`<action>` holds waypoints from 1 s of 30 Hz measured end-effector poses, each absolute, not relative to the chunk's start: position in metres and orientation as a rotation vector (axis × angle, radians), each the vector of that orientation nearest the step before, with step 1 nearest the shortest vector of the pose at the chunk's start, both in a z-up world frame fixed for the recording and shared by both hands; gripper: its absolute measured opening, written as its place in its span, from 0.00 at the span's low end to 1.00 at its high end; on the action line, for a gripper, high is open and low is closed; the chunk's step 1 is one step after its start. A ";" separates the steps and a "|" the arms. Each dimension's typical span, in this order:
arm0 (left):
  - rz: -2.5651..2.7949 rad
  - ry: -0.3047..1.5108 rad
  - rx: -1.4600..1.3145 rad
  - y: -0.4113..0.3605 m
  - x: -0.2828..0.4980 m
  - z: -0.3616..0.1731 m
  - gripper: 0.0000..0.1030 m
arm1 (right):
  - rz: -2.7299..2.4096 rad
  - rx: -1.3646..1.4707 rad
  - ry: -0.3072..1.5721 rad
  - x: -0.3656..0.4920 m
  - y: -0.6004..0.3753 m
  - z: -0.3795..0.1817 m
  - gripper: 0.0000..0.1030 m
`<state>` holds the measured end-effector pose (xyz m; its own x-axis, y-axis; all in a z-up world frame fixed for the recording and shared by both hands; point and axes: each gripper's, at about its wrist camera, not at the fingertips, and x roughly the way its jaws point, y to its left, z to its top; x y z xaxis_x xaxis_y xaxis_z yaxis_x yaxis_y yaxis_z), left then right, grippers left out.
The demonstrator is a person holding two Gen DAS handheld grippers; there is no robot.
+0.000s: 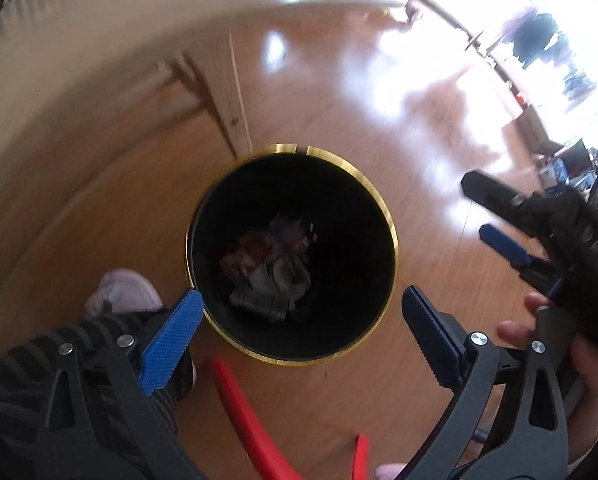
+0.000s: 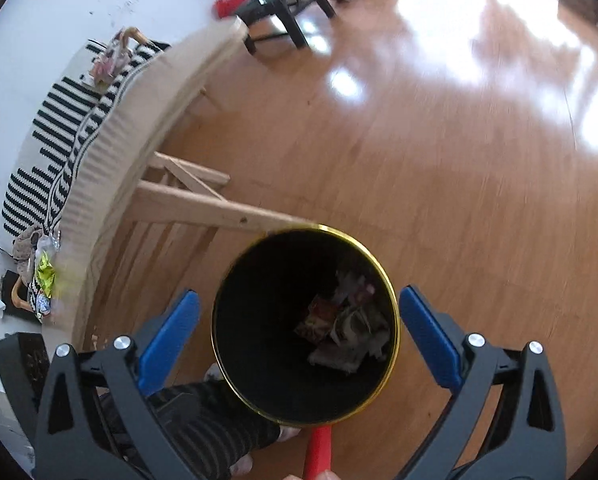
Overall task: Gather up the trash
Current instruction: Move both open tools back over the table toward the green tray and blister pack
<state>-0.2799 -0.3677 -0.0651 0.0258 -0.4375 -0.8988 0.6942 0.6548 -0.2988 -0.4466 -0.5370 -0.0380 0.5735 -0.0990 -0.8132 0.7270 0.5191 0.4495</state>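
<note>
Now — state of play, label by label:

Bin [image 1: 291, 254]: black, gold rim, upright on the wood floor, mouth facing up; stands just beside a pale wooden bed leg [image 1: 229, 100].
Trash [image 1: 269, 268]: crumpled wrappers + paper lying at the bin bottom, well below the rim; in the right wrist view it sits toward the right wall [image 2: 345, 326].
Left gripper [image 1: 303, 330]: jaws spread wide, nothing between the pads; blue pads frame the near rim, no contact seen.
Right gripper [image 2: 299, 334]: also released, empty; its pads straddle the bin mouth from above. In the left view it shows at the right edge [image 1: 485, 216], off to the side of the bin.
Key relation: bin lies straight ahead and below both grippers — both look down into the mouth. Axis of the bin is vertical, so anything let go here would fall in.
Nearer hand: cannot tell; both hover close over the rim.
Red tool [image 1: 251, 420]: red handles low in frame, near the bin's near side; what it is — unclear.
Foot [image 1: 125, 292]: pale slipper and a striped trouser leg by the bin's left side.
Bed [image 2: 99, 128]: striped cover, with more wrappers [image 2: 45, 276] lying on it, well apart from the bin.
Judgement: drop looks done; next likely means turning away to the bed litter.
</note>
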 end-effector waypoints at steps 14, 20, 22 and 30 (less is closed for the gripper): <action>-0.603 0.995 -0.048 -0.165 -0.171 0.069 0.94 | -0.292 0.609 0.677 -0.301 -0.444 0.055 0.94; -0.320 0.950 -0.075 -0.044 -0.097 0.082 0.94 | -0.136 0.379 0.694 -0.219 -0.363 0.093 0.94; -0.246 0.951 -0.081 -0.006 -0.070 0.083 0.94 | -0.098 0.329 0.706 -0.192 -0.345 0.100 0.94; -0.103 0.968 0.013 0.060 0.040 0.079 0.94 | -0.023 0.105 0.777 -0.058 -0.297 0.108 0.94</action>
